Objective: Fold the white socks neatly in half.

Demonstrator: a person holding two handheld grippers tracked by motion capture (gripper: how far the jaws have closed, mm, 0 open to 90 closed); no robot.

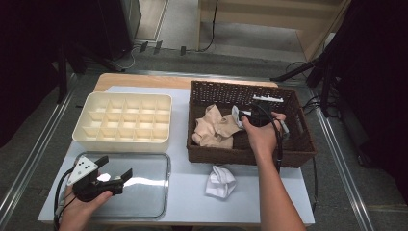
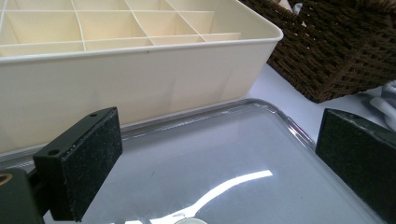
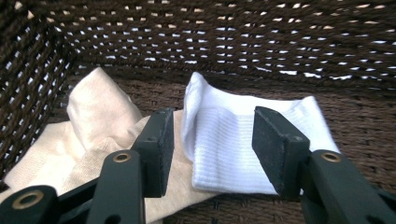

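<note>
A dark wicker basket at the right holds a beige cloth and a white sock. My right gripper reaches down into the basket, jaws apart on either side of the sock's folded edge, pads not pressing it. In the high view the right gripper is mostly hidden by the hand, and the white sock peeks out beside it. My left gripper hovers open over the clear plastic lid, nothing between its pads. The cream divided box stands beyond it.
A crumpled white sock lies on the table in front of the basket. In the left gripper view the box wall rises close ahead and the basket corner stands at the right. Cables trail from both grippers.
</note>
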